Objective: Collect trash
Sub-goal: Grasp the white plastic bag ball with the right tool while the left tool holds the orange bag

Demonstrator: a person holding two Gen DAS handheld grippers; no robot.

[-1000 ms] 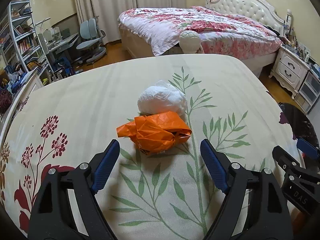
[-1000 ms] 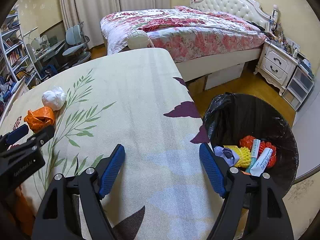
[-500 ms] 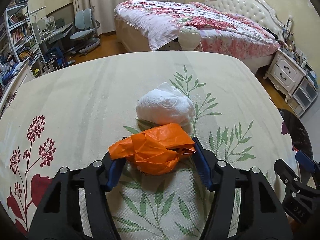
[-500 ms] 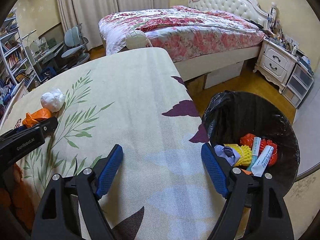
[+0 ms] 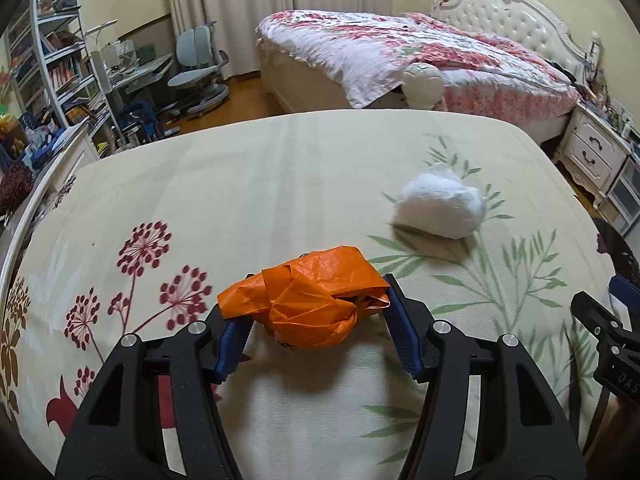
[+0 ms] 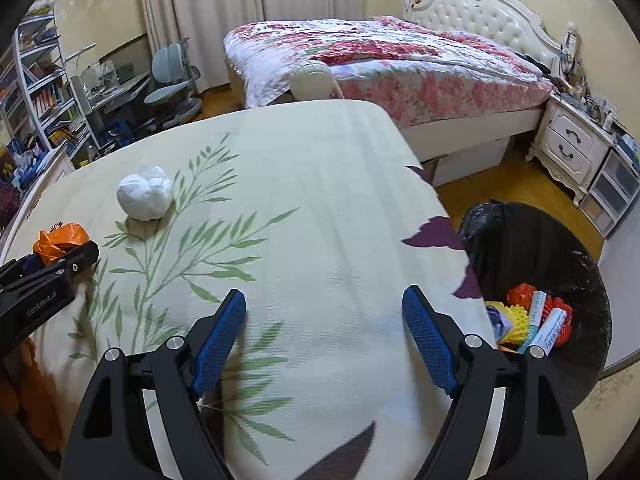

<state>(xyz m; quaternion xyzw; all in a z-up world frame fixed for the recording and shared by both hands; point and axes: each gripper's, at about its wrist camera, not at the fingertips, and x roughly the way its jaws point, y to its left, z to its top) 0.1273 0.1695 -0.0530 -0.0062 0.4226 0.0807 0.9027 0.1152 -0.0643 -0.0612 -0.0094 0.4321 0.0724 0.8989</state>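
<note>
1. Trash first: my left gripper is clamped on the crumpled orange plastic bag, its blue pads pressing both sides of the wad.
2. A second ago those jaws stood wide with the bag lying ahead of them; half a second ago they had closed around it, and the grip looks the same now.
3. Seen from the left wrist, the white crumpled wad now sits ahead and off to the right of my left gripper, clear of the bag; earlier it lay directly beyond the bag and touching it.
4. The bag appears lifted a little off the floral tablecloth, with a soft shadow under it, though I cannot be sure it is fully clear.
5. My right gripper has its jaws apart with nothing between them, over the cloth near the table's right edge, much as before.
6. To its right and lower sits the black bin, with orange, yellow and white trash in it.
7. From the right wrist, my left gripper shows far to the left, the orange bag at its tip.
</note>
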